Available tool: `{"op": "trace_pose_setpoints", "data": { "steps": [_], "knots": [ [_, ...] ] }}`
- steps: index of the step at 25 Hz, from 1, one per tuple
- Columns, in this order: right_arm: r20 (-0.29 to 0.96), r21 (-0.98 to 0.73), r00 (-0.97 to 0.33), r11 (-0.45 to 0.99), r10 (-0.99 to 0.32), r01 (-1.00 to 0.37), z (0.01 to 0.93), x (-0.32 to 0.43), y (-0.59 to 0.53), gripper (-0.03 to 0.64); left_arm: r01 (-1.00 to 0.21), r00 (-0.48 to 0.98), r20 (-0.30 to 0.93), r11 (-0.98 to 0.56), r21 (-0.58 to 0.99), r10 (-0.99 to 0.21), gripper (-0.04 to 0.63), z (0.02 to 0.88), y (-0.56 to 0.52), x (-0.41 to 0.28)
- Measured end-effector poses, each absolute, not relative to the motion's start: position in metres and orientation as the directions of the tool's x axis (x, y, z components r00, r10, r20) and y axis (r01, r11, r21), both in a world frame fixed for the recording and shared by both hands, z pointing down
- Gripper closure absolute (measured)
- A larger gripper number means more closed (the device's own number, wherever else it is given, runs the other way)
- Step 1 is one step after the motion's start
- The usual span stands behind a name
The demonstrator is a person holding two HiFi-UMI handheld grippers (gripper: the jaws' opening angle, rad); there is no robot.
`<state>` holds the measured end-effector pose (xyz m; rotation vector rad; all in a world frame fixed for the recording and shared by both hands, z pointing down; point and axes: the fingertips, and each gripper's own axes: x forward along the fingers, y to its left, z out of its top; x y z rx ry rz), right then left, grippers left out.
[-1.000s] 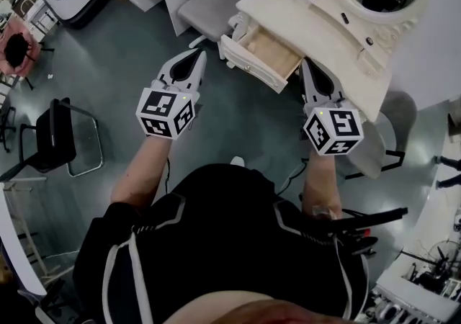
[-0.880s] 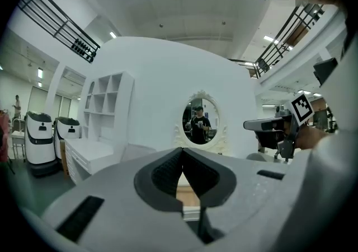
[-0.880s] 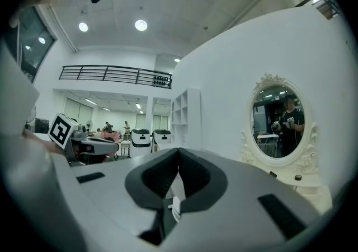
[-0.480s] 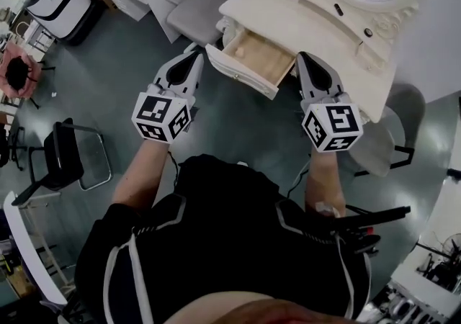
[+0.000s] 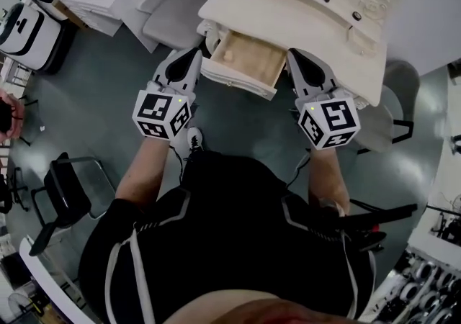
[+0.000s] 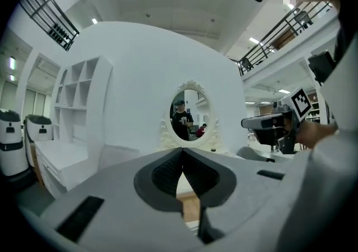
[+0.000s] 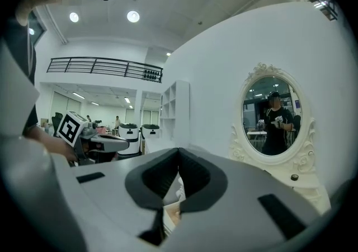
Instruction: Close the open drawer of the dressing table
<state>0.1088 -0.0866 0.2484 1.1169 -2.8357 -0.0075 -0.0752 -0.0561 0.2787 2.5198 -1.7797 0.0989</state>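
Both tongs are closed on nothing. The left gripper (image 5: 191, 57) points level at 9 o'clock of the open drawer (image 5: 248, 56), its tip just beside the front's corner. The right gripper (image 5: 298, 60) is at 3 o'clock, close along the drawer's side. The drawer juts from the table (image 5: 302, 24) at the person's 12 o'clock, pale wood showing inside. A grey chair (image 5: 171, 14) stands at the table's 9 o'clock.
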Motion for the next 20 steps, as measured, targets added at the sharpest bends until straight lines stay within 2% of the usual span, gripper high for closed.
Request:
{"op": "trace_pose_setpoints", "data": {
  "steps": [5,8,20],
  "knots": [
    [0.166,0.039,-0.704,0.718,-0.691,-0.695,0.27,0.07,-0.109,0.61,-0.925,0.379,0.099,-0.379,0.017,-0.92,0.591,0.293,-0.091,-0.116],
    [0.187,0.024,-0.669,0.684,-0.72,-0.729,0.278,0.054,-0.127,0.568,-0.914,0.406,0.104,-0.402,0.051,-0.908,0.591,0.297,-0.113,-0.141],
    [0.253,-0.04,-0.516,0.524,-0.818,-0.851,0.346,0.006,-0.162,0.538,-0.863,0.503,0.192,-0.503,0.054,-0.843,0.591,0.36,-0.166,-0.195]
  ]
}}
